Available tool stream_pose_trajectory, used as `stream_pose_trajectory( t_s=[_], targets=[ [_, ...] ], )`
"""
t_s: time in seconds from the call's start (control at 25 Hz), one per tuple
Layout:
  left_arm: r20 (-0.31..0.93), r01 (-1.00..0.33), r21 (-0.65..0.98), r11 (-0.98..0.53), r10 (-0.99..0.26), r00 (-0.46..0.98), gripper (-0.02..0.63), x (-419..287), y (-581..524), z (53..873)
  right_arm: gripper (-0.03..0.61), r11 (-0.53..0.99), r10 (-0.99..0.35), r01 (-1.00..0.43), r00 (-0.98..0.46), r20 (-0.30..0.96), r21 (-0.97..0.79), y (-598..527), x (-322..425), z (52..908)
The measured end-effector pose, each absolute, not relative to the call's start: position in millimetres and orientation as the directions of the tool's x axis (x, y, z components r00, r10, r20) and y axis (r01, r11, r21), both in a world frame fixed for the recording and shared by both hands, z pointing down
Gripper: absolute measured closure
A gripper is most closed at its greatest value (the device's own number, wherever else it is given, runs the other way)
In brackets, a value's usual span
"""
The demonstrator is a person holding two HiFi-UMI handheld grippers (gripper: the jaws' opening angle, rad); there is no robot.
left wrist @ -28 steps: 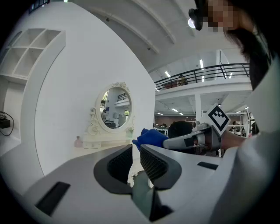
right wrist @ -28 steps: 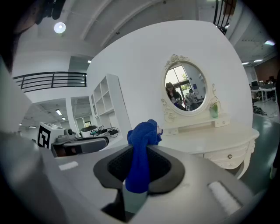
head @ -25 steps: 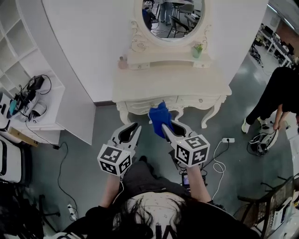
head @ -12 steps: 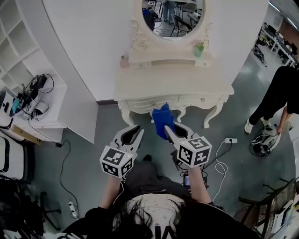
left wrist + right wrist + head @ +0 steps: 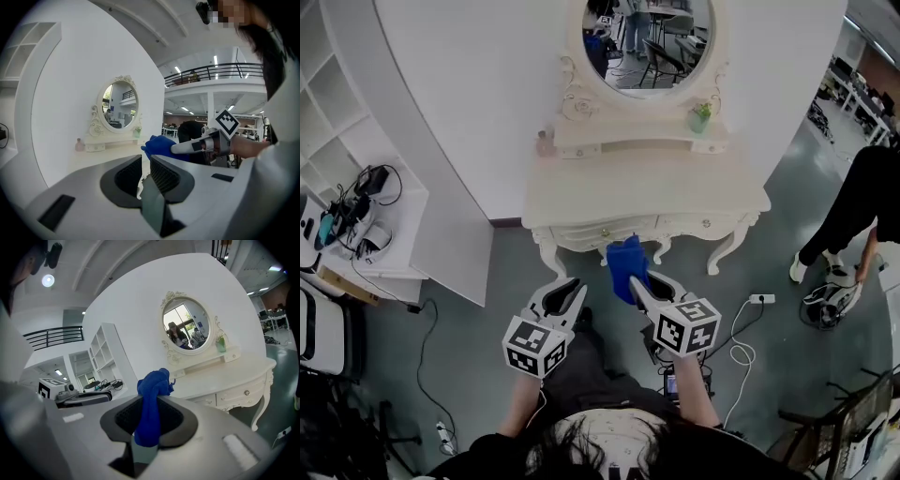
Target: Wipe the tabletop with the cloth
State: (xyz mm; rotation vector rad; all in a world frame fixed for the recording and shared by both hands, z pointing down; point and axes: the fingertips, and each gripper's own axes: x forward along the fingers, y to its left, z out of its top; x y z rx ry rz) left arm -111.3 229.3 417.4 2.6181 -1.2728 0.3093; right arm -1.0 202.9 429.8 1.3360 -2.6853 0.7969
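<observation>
The head view is evenly and softly lit from above, its colours muted, with a faint shadow under the dressing table (image 5: 647, 192). Both gripper views bulge strongly and darken to black corners; ceiling lamps (image 5: 180, 69) glare in the left one, and the close foreground looks soft

Person seen from above, both forearms extended forward and held side by side at about the same level. The left forearm (image 5: 523, 401) carries the left gripper (image 5: 573, 285), its marker cube (image 5: 534, 345) facing up. Its jaws are drawn nearly together, with only a thin slit between the ribbed pads (image 5: 164, 174) and nothing in it. The right forearm (image 5: 693, 380) carries the right gripper (image 5: 643, 278), set slightly ahead of the left one and just beside it. Its jaws are clamped on a blue cloth (image 5: 151, 397), which bunches above the pads.
</observation>
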Motion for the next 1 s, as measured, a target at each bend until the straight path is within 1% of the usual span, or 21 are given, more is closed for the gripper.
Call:
stream_pose_trajectory(
  t_s=[0.16, 0.36, 0.64, 1.0],
  targets=[
    [0.288, -0.803, 0.12, -0.584, -0.753, 0.591, 0.579, -126.7, 190.1, 430.4, 0.489, 0.468, -0.743, -0.773, -0.606, 0.283, -0.427, 169.8, -1.4, 441.2],
    [0.301, -0.791, 0.164, -0.589, -0.734, 0.609, 0.58, -146.7, 129.9, 442.5, 0.489, 0.432, -0.743, -0.79, -0.585, 0.324, -0.435, 112.2, -17.0, 453.8],
    [0.29, -0.786, 0.179, -0.591, -0.732, 0.616, 0.58, -195.4, 36.3, 436.6, 0.489, 0.418, -0.724, -0.8, -0.58, 0.374, -0.43, 27.5, -64.5, 454.1],
    [0.291, -0.785, 0.196, -0.588, -0.729, 0.619, 0.578, -258.0, -47.0, 444.2, 0.488, 0.422, -0.695, -0.801, -0.587, 0.416, -0.425, -51.2, -128.6, 460.7]
  ],
)
